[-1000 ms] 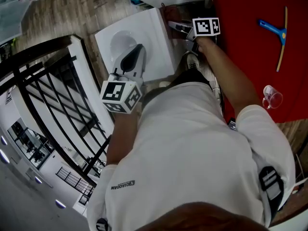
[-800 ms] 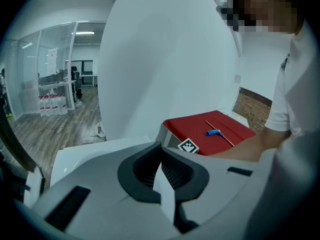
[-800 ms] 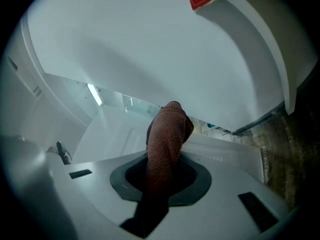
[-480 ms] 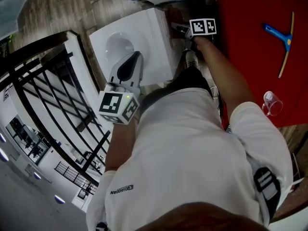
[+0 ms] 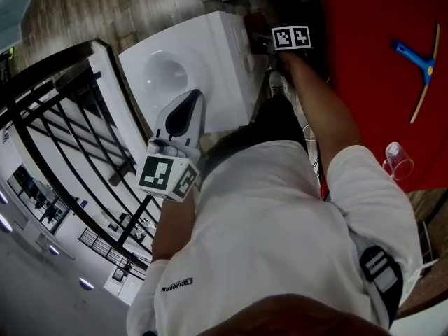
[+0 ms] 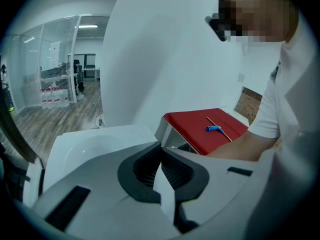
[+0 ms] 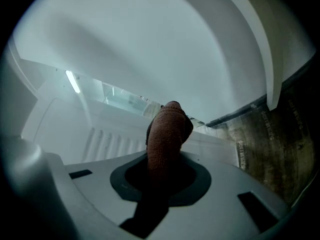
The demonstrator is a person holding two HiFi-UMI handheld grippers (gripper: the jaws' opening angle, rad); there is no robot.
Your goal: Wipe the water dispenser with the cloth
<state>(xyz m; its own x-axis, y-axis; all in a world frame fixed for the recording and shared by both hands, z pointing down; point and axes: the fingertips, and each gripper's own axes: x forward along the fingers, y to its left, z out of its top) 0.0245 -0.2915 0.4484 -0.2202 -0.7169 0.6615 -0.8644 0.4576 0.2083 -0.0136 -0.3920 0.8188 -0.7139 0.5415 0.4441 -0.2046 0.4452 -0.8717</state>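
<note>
"GIORDAN" print (image 5: pixel 176 285), on white shirt (image 5: pixel 280 236)

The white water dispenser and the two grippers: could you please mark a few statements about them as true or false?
1. The right gripper is shut on a brown terry cloth. True.
2. The left gripper holds a second cloth. False: its jaws are together with nothing between them.
3. The blue-handled squeegee lies on top of the white box-shaped water dispenser. False: it lies on the red surface beside the dispenser.
4. A clear plastic cup rests on the red surface. True.
5. In the head view, the left gripper is above the dispenser's top. True.
</note>
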